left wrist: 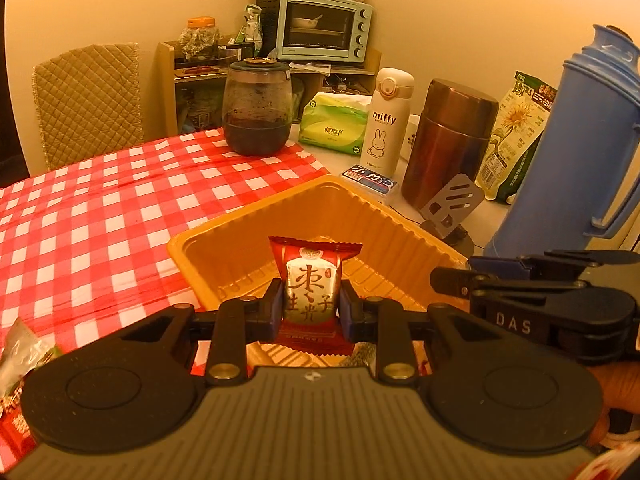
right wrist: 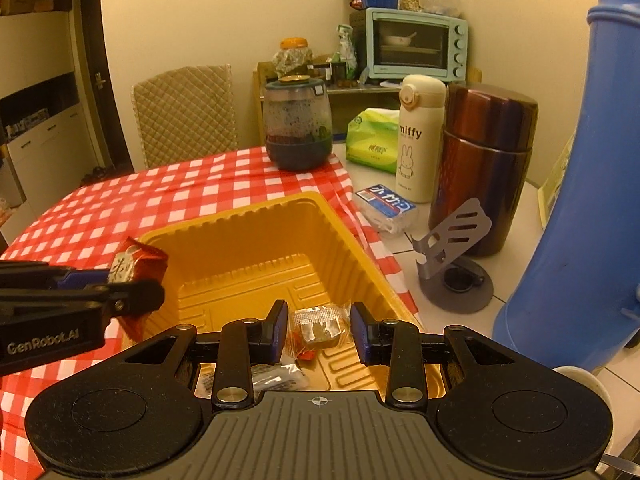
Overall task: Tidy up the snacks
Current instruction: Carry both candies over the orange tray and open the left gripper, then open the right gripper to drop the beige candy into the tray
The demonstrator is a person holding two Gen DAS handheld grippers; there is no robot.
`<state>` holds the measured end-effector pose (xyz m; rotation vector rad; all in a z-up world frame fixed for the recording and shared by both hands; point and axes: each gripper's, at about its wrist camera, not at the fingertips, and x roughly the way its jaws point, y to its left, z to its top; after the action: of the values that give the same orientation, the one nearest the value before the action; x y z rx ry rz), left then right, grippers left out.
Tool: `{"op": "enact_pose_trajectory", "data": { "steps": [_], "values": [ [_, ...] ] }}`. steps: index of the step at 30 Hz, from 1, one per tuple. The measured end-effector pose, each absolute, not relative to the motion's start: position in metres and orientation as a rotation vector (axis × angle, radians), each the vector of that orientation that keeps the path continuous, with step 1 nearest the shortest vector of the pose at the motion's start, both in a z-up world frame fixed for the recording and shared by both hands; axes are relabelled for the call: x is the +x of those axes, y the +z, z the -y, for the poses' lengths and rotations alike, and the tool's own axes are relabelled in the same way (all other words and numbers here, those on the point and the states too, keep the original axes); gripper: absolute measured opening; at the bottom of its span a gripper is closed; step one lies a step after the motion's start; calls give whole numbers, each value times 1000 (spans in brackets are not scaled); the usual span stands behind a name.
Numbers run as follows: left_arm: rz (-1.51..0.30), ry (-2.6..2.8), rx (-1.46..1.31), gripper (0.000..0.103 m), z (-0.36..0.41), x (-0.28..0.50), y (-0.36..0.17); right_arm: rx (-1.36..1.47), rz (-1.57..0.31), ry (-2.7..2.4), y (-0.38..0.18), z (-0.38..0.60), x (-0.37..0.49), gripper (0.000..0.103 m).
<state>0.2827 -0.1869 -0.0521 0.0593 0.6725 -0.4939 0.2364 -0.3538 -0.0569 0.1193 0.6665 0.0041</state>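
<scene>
My left gripper (left wrist: pixel 312 304) is shut on a red snack packet (left wrist: pixel 313 280) with white label and holds it upright over the near edge of the yellow plastic tray (left wrist: pixel 360 208). In the right wrist view the left gripper (right wrist: pixel 132 280) holds that packet (right wrist: pixel 136 260) at the tray's left rim (right wrist: pixel 240 216). My right gripper (right wrist: pixel 319 330) is open above the tray's near right part, its fingers either side of a clear-wrapped snack (right wrist: pixel 318 326) lying in the tray. The right gripper also shows in the left wrist view (left wrist: pixel 452 280).
The tray sits on a red checked tablecloth (left wrist: pixel 100 208). To the right stand a phone stand (right wrist: pixel 452 248), brown flask (right wrist: pixel 484 168), miffy bottle (right wrist: pixel 420 136), blue thermos (right wrist: pixel 580 200) and tissue pack (right wrist: pixel 372 140). A glass jar (right wrist: pixel 298 124) stands behind. More snack packets (left wrist: pixel 20 380) lie at left.
</scene>
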Motion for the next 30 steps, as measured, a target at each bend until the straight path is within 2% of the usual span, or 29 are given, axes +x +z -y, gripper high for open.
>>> {"op": "enact_pose_trajectory", "data": {
  "steps": [2, 3, 4, 22, 24, 25, 30],
  "values": [
    [-669, -501, 44, 28, 187, 288, -56, 120, -671, 4, -59, 354, 238, 34],
    [-672, -502, 36, 37, 186, 291, -58, 121, -673, 3, -60, 354, 238, 34],
    [-675, -495, 35, 41, 185, 293, -60, 121, -675, 2, -61, 354, 238, 34],
    [-699, -370, -12, 41, 127, 261, -66, 187, -628, 115, -59, 335, 245, 35],
    [-700, -360, -18, 41, 121, 257, -66, 215, -615, 136, -58, 334, 247, 58],
    [-700, -353, -18, 41, 118, 256, -66, 226, -610, 127, -57, 334, 247, 77],
    [-696, -318, -24, 41, 101, 243, -62, 221, -616, 95, -51, 335, 238, 78]
  ]
}}
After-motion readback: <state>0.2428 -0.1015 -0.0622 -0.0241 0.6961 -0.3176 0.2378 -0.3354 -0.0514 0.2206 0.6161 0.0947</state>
